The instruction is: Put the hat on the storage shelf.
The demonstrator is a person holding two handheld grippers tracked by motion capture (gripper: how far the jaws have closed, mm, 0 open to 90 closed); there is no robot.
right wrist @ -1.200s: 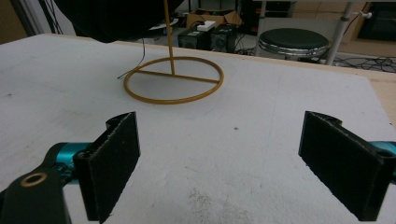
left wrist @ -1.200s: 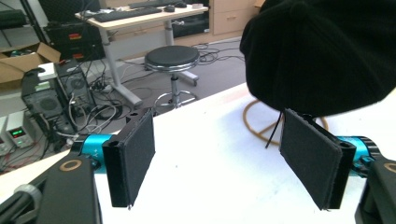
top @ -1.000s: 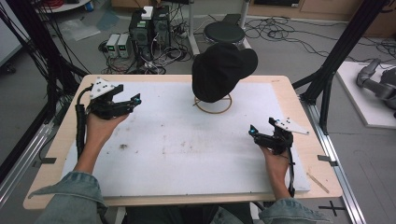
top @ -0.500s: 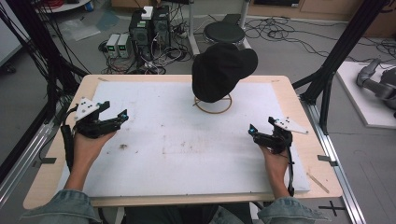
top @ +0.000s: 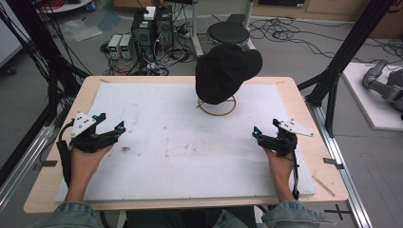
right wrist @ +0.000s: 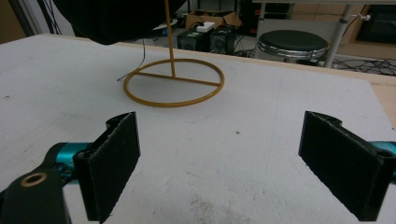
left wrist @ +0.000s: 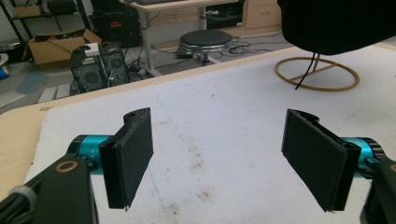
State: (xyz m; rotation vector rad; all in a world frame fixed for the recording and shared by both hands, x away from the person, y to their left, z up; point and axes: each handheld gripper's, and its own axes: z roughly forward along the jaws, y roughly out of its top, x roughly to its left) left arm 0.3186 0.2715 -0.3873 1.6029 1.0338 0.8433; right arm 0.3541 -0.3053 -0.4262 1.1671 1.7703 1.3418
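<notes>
Grippers: two, one per hand. Left gripper (top: 110, 129) sits at the table's left side, right gripper (top: 266, 137) at the right side, both low over the white mat (top: 180, 156), well apart. Each has jaws spread wide, nothing between them; left gripper view (left wrist: 219, 163) and right gripper view (right wrist: 219, 163) both show bare mat in the gap.

One black cap (top: 225, 71) on one gold wire stand (top: 217, 105), at the far centre of the mat, well ahead of both grippers. One wooden table (top: 304, 102). One round stool (top: 229, 32) on the floor beyond it, plus two black computer towers (top: 153, 28).

High view gives both forearms and denim sleeves. Gripper views add the stand's ring base (right wrist: 173, 88) with its crossbar and upright rod, plus a thin black thread hanging from the cap. Left gripper view also catches a cardboard box (left wrist: 56, 46) on the floor.

No readable writing or brand marks.
</notes>
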